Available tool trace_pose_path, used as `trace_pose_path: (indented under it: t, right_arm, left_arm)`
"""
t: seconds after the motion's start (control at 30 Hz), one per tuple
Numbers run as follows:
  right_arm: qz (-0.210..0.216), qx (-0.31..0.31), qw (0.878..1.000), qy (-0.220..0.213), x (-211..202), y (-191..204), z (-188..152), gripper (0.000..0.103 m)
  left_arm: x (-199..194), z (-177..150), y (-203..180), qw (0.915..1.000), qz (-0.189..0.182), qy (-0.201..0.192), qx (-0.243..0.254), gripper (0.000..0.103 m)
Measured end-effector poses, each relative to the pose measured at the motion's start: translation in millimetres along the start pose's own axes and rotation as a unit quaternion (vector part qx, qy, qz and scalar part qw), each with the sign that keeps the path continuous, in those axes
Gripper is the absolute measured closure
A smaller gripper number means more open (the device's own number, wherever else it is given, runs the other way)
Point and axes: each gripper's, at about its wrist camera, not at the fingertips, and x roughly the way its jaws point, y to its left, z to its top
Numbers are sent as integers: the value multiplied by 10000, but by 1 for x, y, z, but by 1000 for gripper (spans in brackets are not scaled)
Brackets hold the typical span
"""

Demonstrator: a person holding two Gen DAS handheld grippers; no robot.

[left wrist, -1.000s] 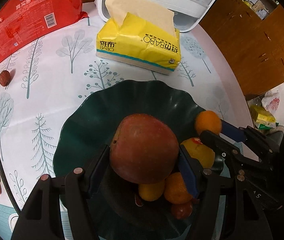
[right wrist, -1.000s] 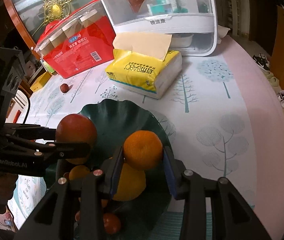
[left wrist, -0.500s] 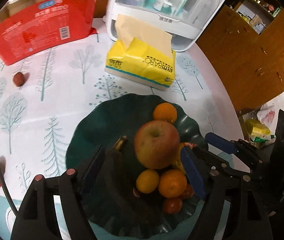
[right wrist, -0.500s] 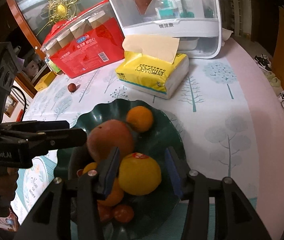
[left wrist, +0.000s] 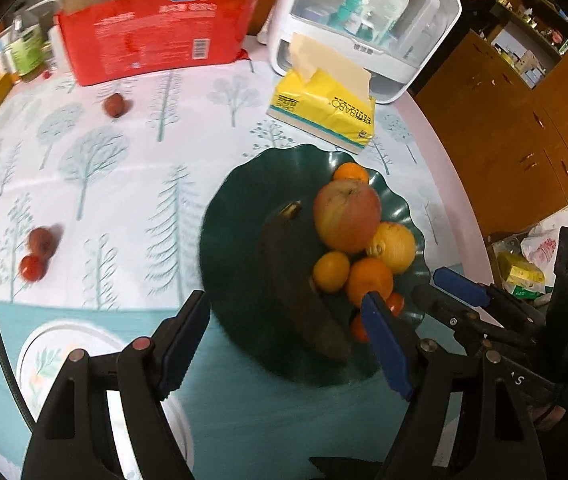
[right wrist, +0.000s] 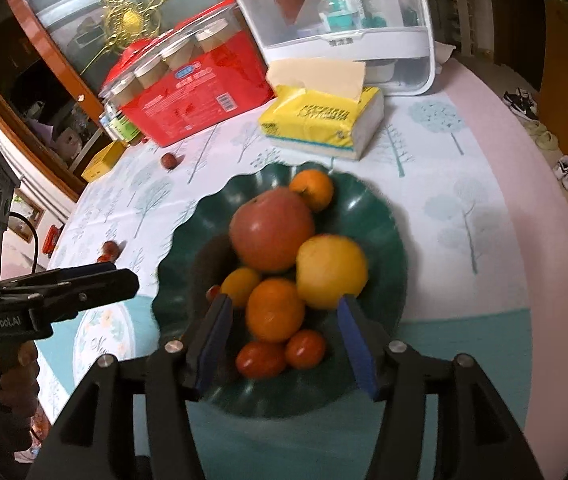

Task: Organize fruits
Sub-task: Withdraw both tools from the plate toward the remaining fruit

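Moments earlier, apple [left wrist: 347,216] and orange [right wrist: 311,189] left jaws, landing in green bowl [left wrist: 236,184]. Left gripper [left wrist: 284,344] hung wide, empty; right gripper [right wrist: 282,338] jaws just opening, gripping nothing. Small red fruits [left wrist: 38,254] remained loose on tablecloth [left wrist: 124,184], apparently next.

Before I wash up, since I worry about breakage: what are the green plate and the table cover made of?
Plate: probably glossy plastic or glazed ceramic; smooth scalloped rim with soft highlights, can't tell which. Cover: likely wipeable vinyl; flat, printed trees, faint sheen.
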Motion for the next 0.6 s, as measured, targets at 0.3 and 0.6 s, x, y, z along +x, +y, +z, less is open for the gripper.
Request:
trace_pose_path:
  t: [0.3, 0.6]
  right_arm:
    - [163, -205, 9996, 140, -11, 36, -20, 46]
    - [367, -437, 9979, 314, -10, 80, -42, 45]
  left_arm:
    - [-47, -39, 34, 9983, 174, -395, -390, 26]
    - [-82, -78, 83, 9933, 398, -647, -866, 26]
